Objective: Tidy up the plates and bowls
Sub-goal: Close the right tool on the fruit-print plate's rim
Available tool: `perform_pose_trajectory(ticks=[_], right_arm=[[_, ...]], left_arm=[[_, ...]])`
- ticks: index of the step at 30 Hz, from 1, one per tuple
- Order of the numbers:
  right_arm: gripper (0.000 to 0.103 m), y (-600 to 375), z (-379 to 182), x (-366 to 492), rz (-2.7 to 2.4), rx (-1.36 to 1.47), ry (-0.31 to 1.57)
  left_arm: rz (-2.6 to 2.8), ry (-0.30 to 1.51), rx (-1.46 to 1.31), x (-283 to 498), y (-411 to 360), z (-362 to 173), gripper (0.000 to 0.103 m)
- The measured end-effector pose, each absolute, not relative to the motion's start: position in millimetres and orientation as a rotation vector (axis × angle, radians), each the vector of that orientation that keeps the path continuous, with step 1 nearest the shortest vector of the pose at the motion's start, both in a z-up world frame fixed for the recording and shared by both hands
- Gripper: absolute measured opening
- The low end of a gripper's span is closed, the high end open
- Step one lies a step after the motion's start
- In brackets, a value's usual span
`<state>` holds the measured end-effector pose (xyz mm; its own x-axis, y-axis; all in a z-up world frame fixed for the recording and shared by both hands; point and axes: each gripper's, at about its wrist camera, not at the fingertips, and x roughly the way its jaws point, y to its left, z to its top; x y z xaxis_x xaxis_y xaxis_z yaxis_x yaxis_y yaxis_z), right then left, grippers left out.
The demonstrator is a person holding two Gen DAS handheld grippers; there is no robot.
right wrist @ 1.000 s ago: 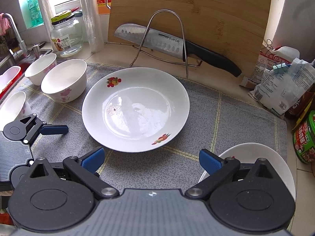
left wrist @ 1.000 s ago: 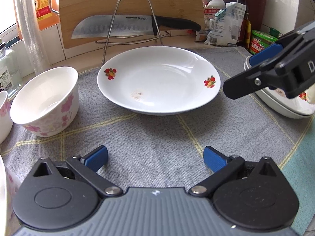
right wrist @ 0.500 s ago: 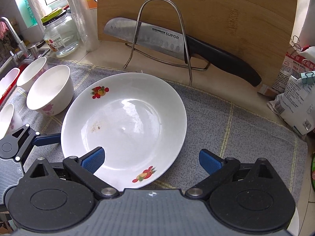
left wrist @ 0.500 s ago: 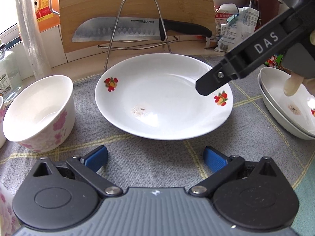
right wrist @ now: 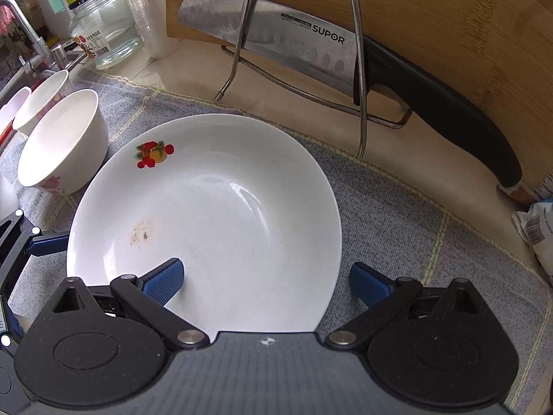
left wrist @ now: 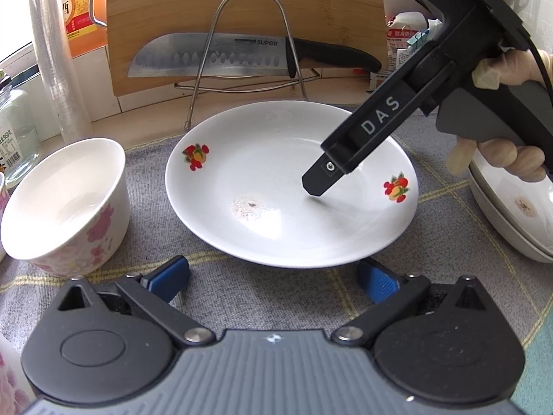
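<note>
**A:** Where does your right gripper (right wrist: pixel 266 282) stand against the plate (right wrist: pixel 221 214)?

**B:** In the right wrist view, the white plate fills the centre of the frame. Your jaws are spread wide and hold nothing. The left blue pad sits over the plate's inside near its lower edge, and the right pad sits outside the rim over the grey cloth (right wrist: pixel 397 214). The rim runs between them. I cannot tell if either pad touches it.

**A:** And the left gripper (left wrist: pixel 273 278)?

**B:** In the left wrist view it is at the bottom centre, jaws also wide and holding nothing, just short of the plate's near edge.

**A:** What could go wrong?

**B:** My judgement is that glazed porcelain is slick and the rim is thin and sloped. If you close on too little of it, the plate may slip or tip out. Pushing instead of pinching could slide it over the cloth toward the wire rack (right wrist: pixel 356 69) at upper centre, which props a steel knife (right wrist: pixel 276 45) against a wooden board (right wrist: pixel 432 17).

**A:** Anything else close by?

**B:** A white bowl (right wrist: pixel 62 141) with pink flowers stands at the left, near the plate's rim. A swing on lifting could knock it. The stacked plates (left wrist: pixel 511 214) at the right edge of the left wrist view look like the likely destination.

**A:** And the surfaces?

**B:** The plate is round, shallow and glossy, with two fruit prints and a small brown speckled stain. The cloth is woven, matte, with pale yellow lines.
</note>
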<state>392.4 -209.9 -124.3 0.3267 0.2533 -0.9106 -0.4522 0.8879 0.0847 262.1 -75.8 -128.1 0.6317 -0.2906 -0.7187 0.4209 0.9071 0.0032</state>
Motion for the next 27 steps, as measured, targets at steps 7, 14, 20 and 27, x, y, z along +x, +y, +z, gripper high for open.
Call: perform_pose_trajectory(ticks=[7, 14, 20, 27], right_arm=[[0.103, -203.9, -125.8, 402.2, 0.506, -0.26, 1.137], [0.103, -203.5, -126.0, 407.6, 0.523, -0.269, 1.128], [0.103, -203.0, -126.0, 409.5, 0.533, -0.266, 1.113], [0.103, -210.8, -122.2, 413.8, 0.587, -0.192, 1.114]], left_arm=[[-0.407, 0.779, 0.175, 264.1, -76.2, -128.1, 0.103], [-0.449, 0.764, 0.193, 265.5, -75.4, -127.7, 0.103], [-0.502, 0.743, 0.215, 267.7, -73.1, -127.9, 0.103], [-0.532, 0.696, 0.246, 263.6, -72.7, -129.2, 0.103]])
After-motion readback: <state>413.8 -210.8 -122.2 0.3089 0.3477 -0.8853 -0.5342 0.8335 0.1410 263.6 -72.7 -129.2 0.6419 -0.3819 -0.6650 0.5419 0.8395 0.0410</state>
